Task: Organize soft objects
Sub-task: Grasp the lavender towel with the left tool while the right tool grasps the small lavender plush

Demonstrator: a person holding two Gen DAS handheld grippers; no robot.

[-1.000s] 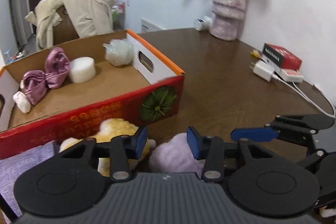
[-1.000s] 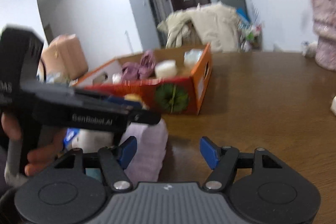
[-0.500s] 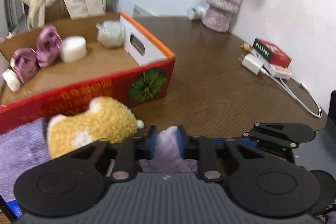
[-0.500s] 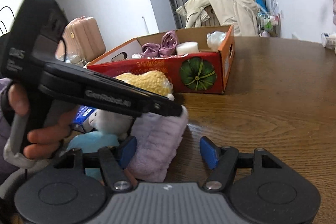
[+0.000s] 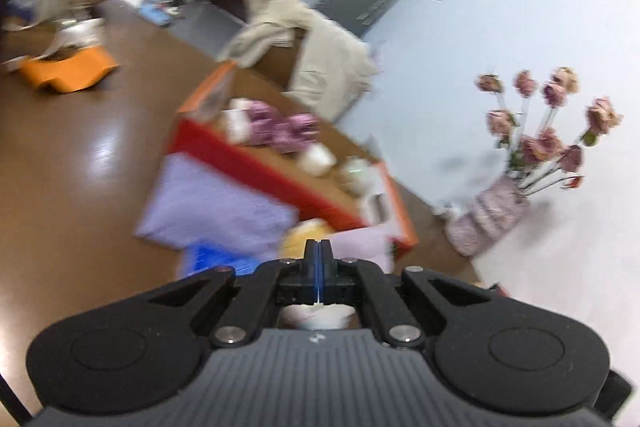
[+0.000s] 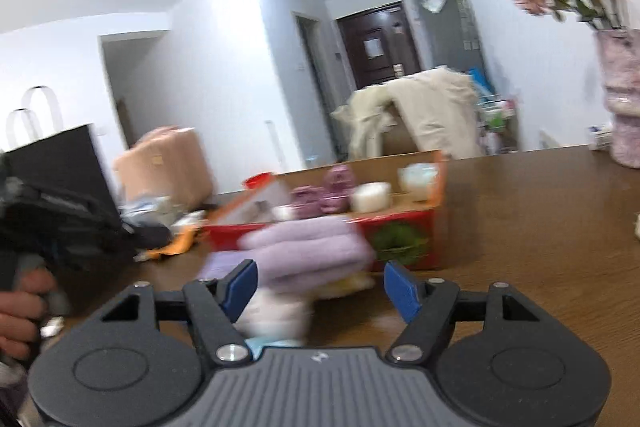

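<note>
Our left gripper (image 5: 318, 269) has its jaws pressed together with hardly a gap. The lavender towel (image 6: 308, 253) hangs in the air in front of the box (image 6: 400, 227), blurred by motion. In the left wrist view a pale purple flap (image 5: 360, 247) shows just beyond the closed tips, so we judge the left jaws are pinching a thin fold of it, though the contact itself is hidden. Our right gripper (image 6: 320, 285) has its jaws spread wide and holds nothing; the towel floats just above and between its blue pads (image 6: 402, 287).

The box sits on the brown desk (image 6: 540, 247) toward its left edge and already holds purple satin pieces (image 6: 324, 193), a white puff (image 6: 370, 197) and a pale bundle (image 6: 418, 177). A yellow plush (image 5: 306, 233), a white plush (image 6: 276, 311) and a folded purple cloth (image 5: 216, 199) lie on the desk in front of the box.

We take the step to be carrying the towel into the box. To do it well, we would:

- keep the pinch firm, since a thin fold can slip;
- lift high enough for the hanging end to pass the red front wall;
- aim for the bare cardboard near that front wall, away from the things at the back;
- keep the right gripper low and out of the way.
</note>
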